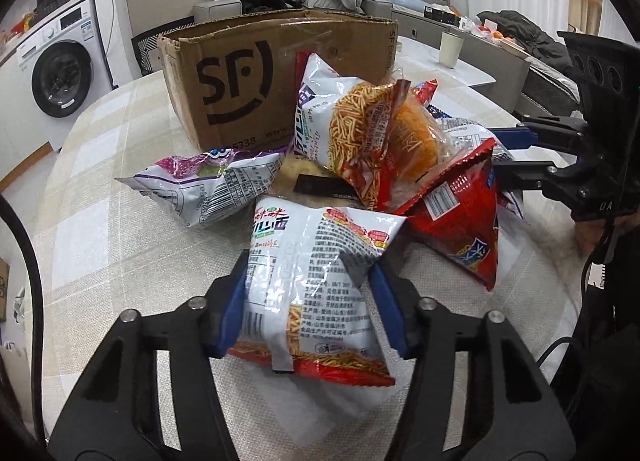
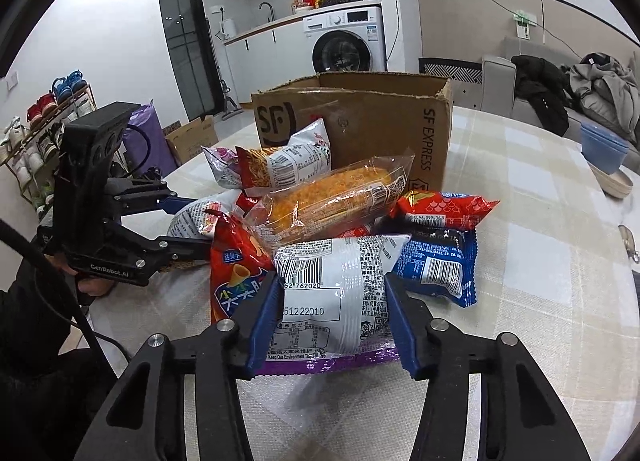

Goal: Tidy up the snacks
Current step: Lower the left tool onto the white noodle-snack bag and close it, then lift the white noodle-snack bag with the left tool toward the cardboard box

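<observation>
My left gripper (image 1: 306, 303) has its blue pads (image 1: 230, 315) pressed against both sides of a white noodle-snack packet (image 1: 316, 277) at the near edge of the table (image 1: 100, 229), jaws closed on it at about the packet's width. My right gripper (image 2: 330, 321) likewise clamps a white packet with a purple hem (image 2: 332, 301), pads touching its two sides.

Just beyond my left catch lies a red triangular bag (image 1: 460, 217) to the right and a purple-and-white bag (image 1: 208, 185) to the left, both in the heap. In the right wrist view a blue packet (image 2: 436, 265) touches my clamped packet on its right, with a red chip bag (image 2: 236, 265) on its left. Higher in the pile rests a clear wrapper of orange strands (image 2: 332, 197), tilted.

Behind the heap, toward the table's middle, stands the open cardboard box (image 1: 240, 77), snacks leaning against its front wall. A washing machine (image 2: 344, 41) stands far behind it.
</observation>
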